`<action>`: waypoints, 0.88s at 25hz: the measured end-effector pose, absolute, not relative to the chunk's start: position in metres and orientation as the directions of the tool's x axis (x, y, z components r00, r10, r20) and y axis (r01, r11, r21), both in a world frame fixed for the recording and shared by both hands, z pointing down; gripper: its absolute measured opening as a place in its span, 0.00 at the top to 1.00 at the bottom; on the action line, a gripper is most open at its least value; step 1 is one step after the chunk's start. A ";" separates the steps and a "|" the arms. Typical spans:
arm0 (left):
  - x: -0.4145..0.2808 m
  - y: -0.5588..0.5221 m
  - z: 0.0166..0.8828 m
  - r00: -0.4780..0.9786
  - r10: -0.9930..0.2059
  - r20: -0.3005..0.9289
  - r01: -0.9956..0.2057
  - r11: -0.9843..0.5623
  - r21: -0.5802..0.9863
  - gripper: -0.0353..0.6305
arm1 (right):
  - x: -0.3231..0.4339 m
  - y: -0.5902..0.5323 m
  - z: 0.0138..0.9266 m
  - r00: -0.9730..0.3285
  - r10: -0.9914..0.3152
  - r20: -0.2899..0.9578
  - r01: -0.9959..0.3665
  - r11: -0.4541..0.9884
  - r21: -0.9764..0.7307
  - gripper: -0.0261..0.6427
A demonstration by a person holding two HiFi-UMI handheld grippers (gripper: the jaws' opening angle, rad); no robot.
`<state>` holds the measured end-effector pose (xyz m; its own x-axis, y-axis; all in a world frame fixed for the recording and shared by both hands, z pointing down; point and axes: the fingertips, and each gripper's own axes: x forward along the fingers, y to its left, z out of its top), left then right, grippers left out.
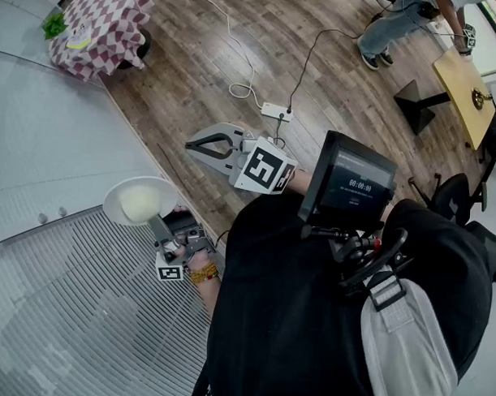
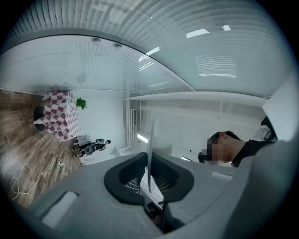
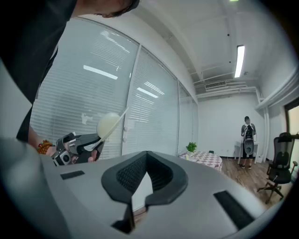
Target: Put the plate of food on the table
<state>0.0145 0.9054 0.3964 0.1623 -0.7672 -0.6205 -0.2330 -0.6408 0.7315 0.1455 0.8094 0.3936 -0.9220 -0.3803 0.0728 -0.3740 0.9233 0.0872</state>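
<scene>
Holding pale round food (image 1: 140, 202), the plate (image 1: 115, 206) sits in the left gripper (image 1: 158, 224).

The plate (image 1: 112, 205) is sitting gripped in the left gripper (image 1: 158, 225), at the person's nine o'clock. The right gripper (image 1: 193, 146) is hovering near, at the plate's two o'clock. The table (image 1: 104, 26) is standing well apart at eleven o'clock, and the power strip (image 1: 275, 112) is lying at twelve.

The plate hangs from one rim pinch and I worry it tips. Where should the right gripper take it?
Probably the bare rim of the plate opposite the left gripper, coming in edge-on from outside, one jaw above, one below. The rim is thin and the food fills the middle.
</scene>
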 end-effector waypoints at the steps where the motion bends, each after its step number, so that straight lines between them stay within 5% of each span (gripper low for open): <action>1: 0.014 0.906 0.395 0.156 -0.767 -0.622 -0.244 -0.640 0.728 0.90 | 0.143 0.808 0.393 -0.931 -0.360 0.061 -0.354 0.931 0.085 0.94; 22: 0.038 0.820 0.379 0.223 -0.791 -0.569 -0.192 -0.608 0.770 0.90 | 0.170 0.738 0.387 -0.927 -0.374 0.004 -0.374 0.927 0.001 0.94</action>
<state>0.0378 0.8202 0.3792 0.2226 -0.7915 -0.5692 -0.1921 -0.6080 0.7703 0.1699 0.7385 0.3874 -0.9274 -0.3742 0.0044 -0.3742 0.9274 0.0007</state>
